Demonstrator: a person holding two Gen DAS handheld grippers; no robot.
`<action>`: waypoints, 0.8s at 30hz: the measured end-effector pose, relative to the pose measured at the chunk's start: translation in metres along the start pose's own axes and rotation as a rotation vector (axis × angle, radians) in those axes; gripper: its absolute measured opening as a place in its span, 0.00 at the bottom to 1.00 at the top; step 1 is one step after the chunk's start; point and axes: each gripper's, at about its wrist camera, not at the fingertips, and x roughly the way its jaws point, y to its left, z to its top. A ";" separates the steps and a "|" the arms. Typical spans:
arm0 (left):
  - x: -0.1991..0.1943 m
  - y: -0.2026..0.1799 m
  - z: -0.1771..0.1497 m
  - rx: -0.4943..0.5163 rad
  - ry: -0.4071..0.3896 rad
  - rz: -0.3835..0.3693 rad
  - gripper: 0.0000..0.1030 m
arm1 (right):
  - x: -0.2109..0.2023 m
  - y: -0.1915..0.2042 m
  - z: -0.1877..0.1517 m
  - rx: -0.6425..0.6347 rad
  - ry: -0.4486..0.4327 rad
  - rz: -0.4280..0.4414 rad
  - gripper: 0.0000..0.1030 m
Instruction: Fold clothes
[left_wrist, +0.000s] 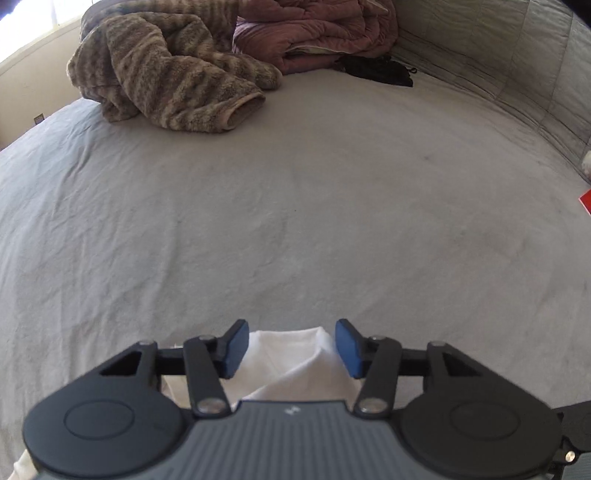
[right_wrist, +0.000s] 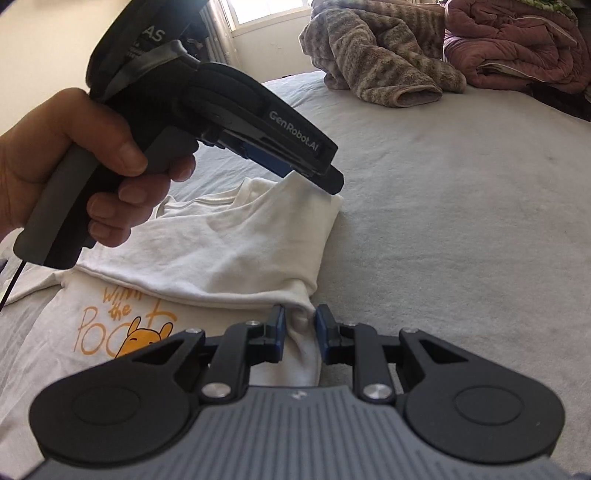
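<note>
My right gripper (right_wrist: 299, 332) pinches the white T-shirt's (right_wrist: 236, 251) folded right edge on the bed (right_wrist: 443, 221), my left gripper (left_wrist: 291, 349) spread apart over its upper corner, open sheet stretching ahead.

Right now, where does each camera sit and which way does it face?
Left wrist: on the left gripper, looking across the bed at the brown blanket; open fingers straddle a shirt corner.
Right wrist: on the right gripper, facing likewise, fingers around a shirt fold; a hand holds the left gripper.
Shared: shirt, bed, blanket.
</note>
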 end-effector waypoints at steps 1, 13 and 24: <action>0.002 0.001 0.003 -0.002 0.016 -0.014 0.49 | 0.000 0.000 0.000 0.003 -0.001 0.002 0.23; -0.003 -0.001 0.011 -0.016 0.089 -0.073 0.27 | 0.000 0.000 -0.001 0.016 -0.013 -0.010 0.23; 0.005 0.005 0.013 -0.069 0.093 -0.080 0.09 | 0.002 0.003 -0.003 -0.001 -0.024 -0.052 0.14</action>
